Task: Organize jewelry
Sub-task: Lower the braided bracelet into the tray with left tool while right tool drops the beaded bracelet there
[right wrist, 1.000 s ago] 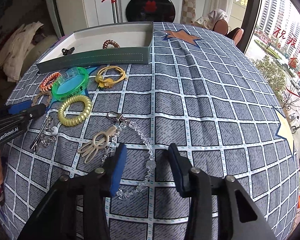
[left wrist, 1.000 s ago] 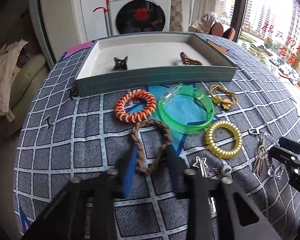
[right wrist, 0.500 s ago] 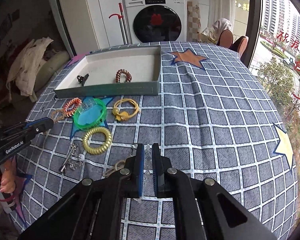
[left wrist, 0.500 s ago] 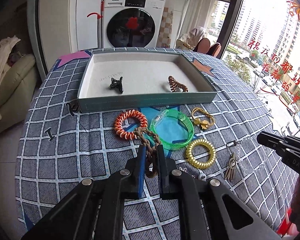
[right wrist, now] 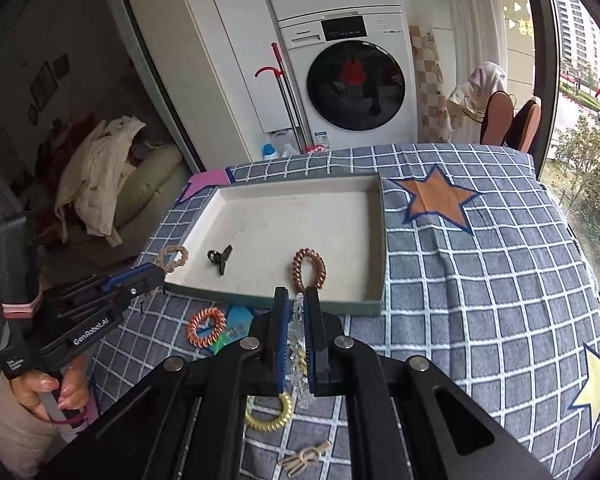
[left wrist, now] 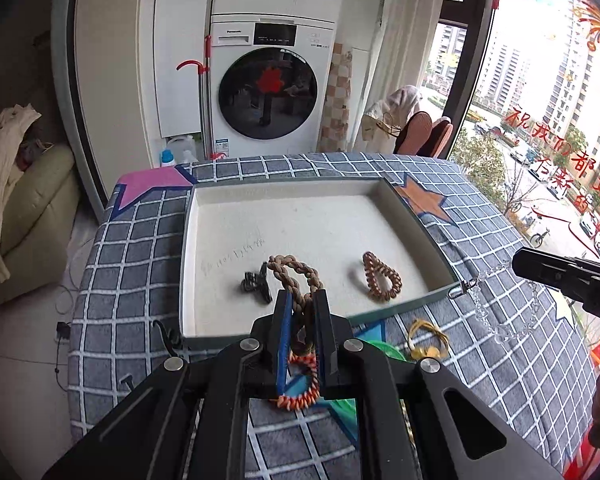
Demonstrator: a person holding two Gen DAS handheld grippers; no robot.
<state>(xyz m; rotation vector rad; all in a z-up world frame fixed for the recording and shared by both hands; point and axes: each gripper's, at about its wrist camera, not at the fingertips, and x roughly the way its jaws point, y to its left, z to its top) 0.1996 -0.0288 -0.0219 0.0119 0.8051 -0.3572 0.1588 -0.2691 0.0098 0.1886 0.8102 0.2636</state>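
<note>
Left wrist view: braided brown rope loop (left wrist: 296,280) pinched in closed left gripper (left wrist: 302,312), hung over near rim of tray (left wrist: 440,292). Slip risk judged: soft rope, thin bite.

Right wrist view: clear bead chain (right wrist: 298,344) clamped in closed right gripper (right wrist: 296,320), short of tray. Dangling slack judged liable to snag on rim.

Left hand-held gripper (left wrist: 303,312) clamped on brown braided loop (left wrist: 290,270); right hand-held gripper (right wrist: 296,320) clamped on clear bead chain (right wrist: 298,344); both tilted downward.
</note>
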